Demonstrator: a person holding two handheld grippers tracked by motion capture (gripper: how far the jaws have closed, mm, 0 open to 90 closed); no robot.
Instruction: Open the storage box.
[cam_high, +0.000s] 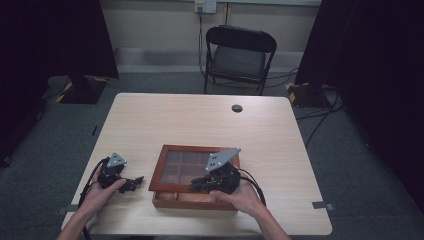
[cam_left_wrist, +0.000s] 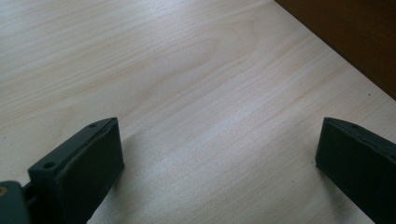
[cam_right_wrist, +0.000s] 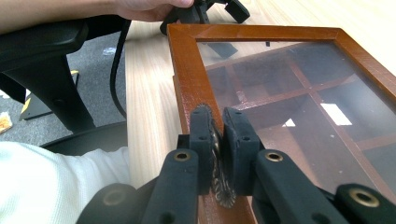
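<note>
Between my right gripper (cam_right_wrist: 217, 154)'s black pads, closest to the lens, sits a small scalloped brass latch (cam_right_wrist: 219, 189) on the front rail of the lid (cam_right_wrist: 187, 70); the jaws are clamped tight on it. That lid is a reddish-brown varnished wood frame around a glass pane, tipped up off the wooden compartment box (cam_high: 195, 199). Through the glass I see thin wooden dividers forming square cells; I cannot tell whether anything lies in them. In the high view the box sits at the near middle of the pale wood-grain table (cam_high: 200, 125), at about six o'clock. My left gripper (cam_high: 131, 183) rests on the tabletop at nine o'clock from the box, just beside it and apart, its two blocky matte jaws spread wide over bare laminate.
</note>
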